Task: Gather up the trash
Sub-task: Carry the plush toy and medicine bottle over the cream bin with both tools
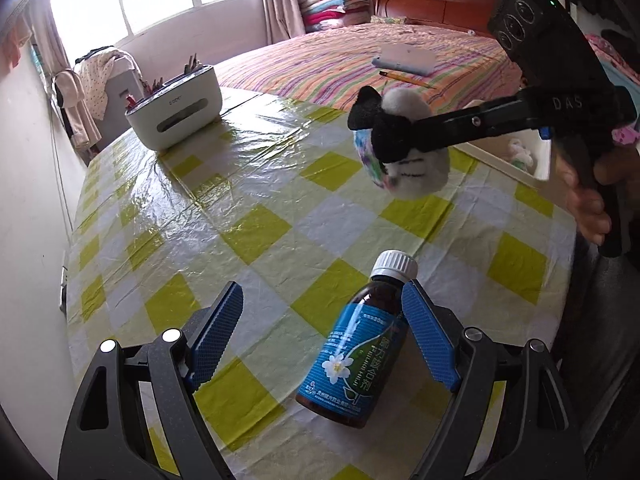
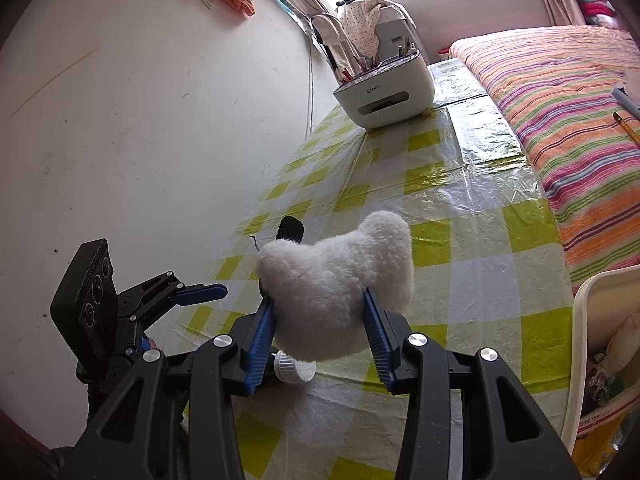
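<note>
While clamped in right tool (image 2: 320,320), plush toy (image 2: 340,284) white, fluffy, maybe panda.

Two handheld grippers are seen: the left gripper (image 1: 322,336) and the right gripper (image 2: 320,332). One white plush toy (image 2: 336,284) is counted, one brown medicine bottle (image 1: 356,356) with one white cap, and one white organiser box (image 1: 176,110). One checked tablecloth (image 1: 248,200), one striped bed (image 1: 360,64) and one white bin (image 2: 588,320) are counted.
</note>
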### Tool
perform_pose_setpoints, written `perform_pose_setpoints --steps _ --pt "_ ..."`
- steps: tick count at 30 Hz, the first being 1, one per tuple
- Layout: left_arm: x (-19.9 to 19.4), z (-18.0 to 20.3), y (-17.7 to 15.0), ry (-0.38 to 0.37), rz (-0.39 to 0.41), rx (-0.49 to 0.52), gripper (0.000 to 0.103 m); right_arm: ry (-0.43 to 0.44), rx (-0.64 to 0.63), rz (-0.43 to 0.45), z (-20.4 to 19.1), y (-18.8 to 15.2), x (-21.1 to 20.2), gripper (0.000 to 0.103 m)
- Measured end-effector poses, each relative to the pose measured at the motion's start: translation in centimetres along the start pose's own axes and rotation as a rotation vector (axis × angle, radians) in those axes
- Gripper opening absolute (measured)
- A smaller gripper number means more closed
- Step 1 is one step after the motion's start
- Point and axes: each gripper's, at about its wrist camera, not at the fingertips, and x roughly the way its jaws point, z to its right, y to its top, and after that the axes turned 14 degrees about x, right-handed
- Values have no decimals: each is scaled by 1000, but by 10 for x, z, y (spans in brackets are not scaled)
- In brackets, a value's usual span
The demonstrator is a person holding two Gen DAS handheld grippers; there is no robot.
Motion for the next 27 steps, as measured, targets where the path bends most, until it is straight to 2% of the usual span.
perform_pose_setpoints --steps 6,10,15,19,22,27 --pt "28 20 -4 -49 -108 55 78 13 14 17 1 -4 -10 42" --pt "37 28 -5 -101 -128 42 51 16 22 34 4 -8 -18 42" --pt "39 29 -2 -130 -139 -1 46 5 33 62 8 -13 -30 42" --pt "41 32 7 -100 -146 -33 45 -16 24 102 9 -19 -42 42" --pt "42 36 18 -20 -137 -60 44 -46 11 139 10 -24 -52 42" --pt "34 37 33 33 -64 -148 42 -71 26 194 17 -32 -73 42"
